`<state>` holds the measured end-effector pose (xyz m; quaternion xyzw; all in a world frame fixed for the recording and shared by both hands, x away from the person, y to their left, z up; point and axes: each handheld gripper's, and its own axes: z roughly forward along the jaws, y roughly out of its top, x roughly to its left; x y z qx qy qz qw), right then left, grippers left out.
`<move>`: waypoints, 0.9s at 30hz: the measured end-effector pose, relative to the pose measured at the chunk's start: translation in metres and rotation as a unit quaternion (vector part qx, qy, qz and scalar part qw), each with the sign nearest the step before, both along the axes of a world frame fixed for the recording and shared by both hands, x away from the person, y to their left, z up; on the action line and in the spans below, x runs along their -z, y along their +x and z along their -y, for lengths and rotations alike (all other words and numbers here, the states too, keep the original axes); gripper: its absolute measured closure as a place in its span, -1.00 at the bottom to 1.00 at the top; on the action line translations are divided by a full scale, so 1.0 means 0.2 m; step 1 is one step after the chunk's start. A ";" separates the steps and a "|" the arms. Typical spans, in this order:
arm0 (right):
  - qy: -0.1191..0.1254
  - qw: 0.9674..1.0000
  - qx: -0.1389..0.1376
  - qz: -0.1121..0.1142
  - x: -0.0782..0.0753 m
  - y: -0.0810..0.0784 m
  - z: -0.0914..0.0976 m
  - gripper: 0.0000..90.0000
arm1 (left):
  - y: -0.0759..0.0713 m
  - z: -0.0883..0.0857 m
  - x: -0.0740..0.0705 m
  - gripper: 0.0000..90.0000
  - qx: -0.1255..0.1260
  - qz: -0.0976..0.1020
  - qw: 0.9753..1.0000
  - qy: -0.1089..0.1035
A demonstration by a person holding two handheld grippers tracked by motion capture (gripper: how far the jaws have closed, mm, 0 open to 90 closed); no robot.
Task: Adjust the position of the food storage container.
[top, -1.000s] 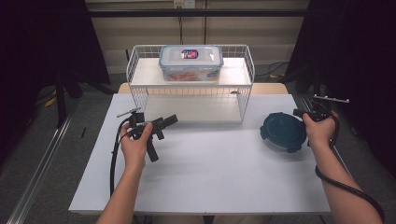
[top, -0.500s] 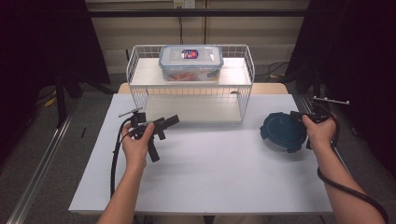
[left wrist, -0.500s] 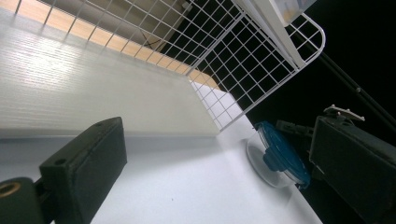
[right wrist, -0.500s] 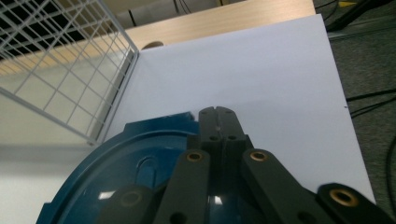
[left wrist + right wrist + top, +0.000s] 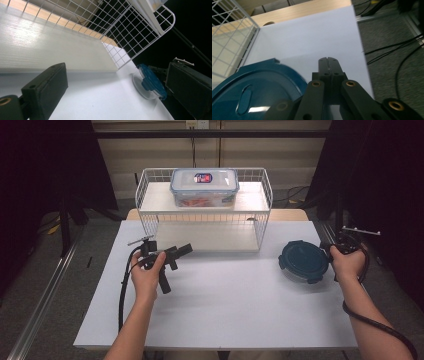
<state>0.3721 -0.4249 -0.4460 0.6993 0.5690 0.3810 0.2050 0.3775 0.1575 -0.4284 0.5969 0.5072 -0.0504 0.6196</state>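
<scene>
Blue round lidded container (image 5: 304,261) (clear base), flat on table (image 5: 225,305).

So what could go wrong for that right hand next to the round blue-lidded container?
The right gripper sits shut beside the round container, so it must open before any grab; pushing in shut may just shove the container. The container also lies near the table edge and might slide off. A lift towards the wire rack could clip its mesh.
</scene>
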 end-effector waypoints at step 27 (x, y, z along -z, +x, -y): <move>0.039 0.999 -0.024 0.031 0.02 -0.14 -0.17 1.00 | -0.01 0.02 -0.01 -0.91 0.016 0.005 1.000 0.009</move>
